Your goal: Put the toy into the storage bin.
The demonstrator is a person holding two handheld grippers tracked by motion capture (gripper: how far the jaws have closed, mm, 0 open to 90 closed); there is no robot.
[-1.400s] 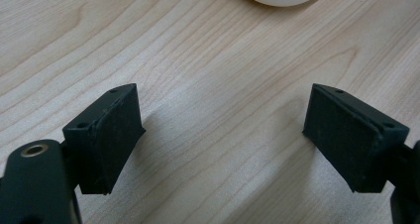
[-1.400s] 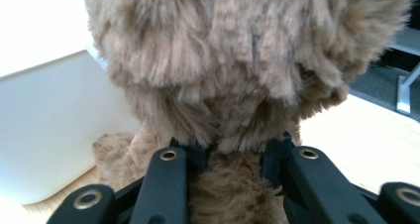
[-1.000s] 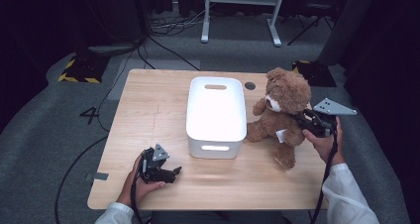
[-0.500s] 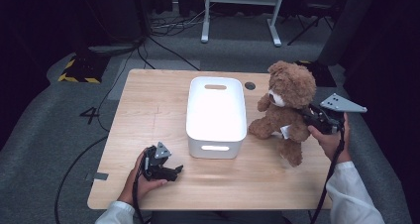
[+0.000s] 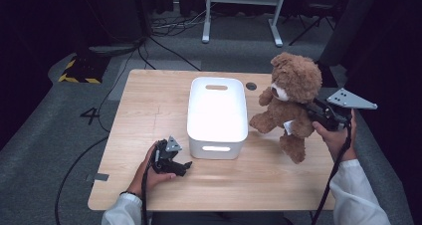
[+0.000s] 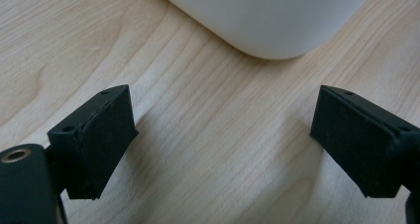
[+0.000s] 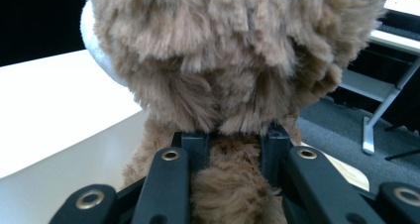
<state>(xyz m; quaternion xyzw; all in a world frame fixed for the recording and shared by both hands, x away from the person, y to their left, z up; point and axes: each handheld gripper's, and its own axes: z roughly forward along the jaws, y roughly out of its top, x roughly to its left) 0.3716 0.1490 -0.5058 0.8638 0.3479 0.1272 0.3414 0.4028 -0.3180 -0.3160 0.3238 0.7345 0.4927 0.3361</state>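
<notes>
- The brown teddy bear is up off the table, at its right side; its feet hang just above the wood; its face looks toward the white tub, which is just beside it
- The right gripper has the bear from behind; in the right gripper view the two black jaws are pressed close on a tuft of fur on the bear's back, just under its head; a hand holds this gripper, and a grey three-cornered plate sits on top of it
- The white tub stands in the middle of the table, open side up; it has a slot handle at each end
- The left gripper lies low near the front left corner of the tub; its jaws are spread wide and have just been opening; in the left gripper view there is just bare wood between them, and the tub's round corner is just ahead
- A small dark hole is in the table behind the tub
</notes>
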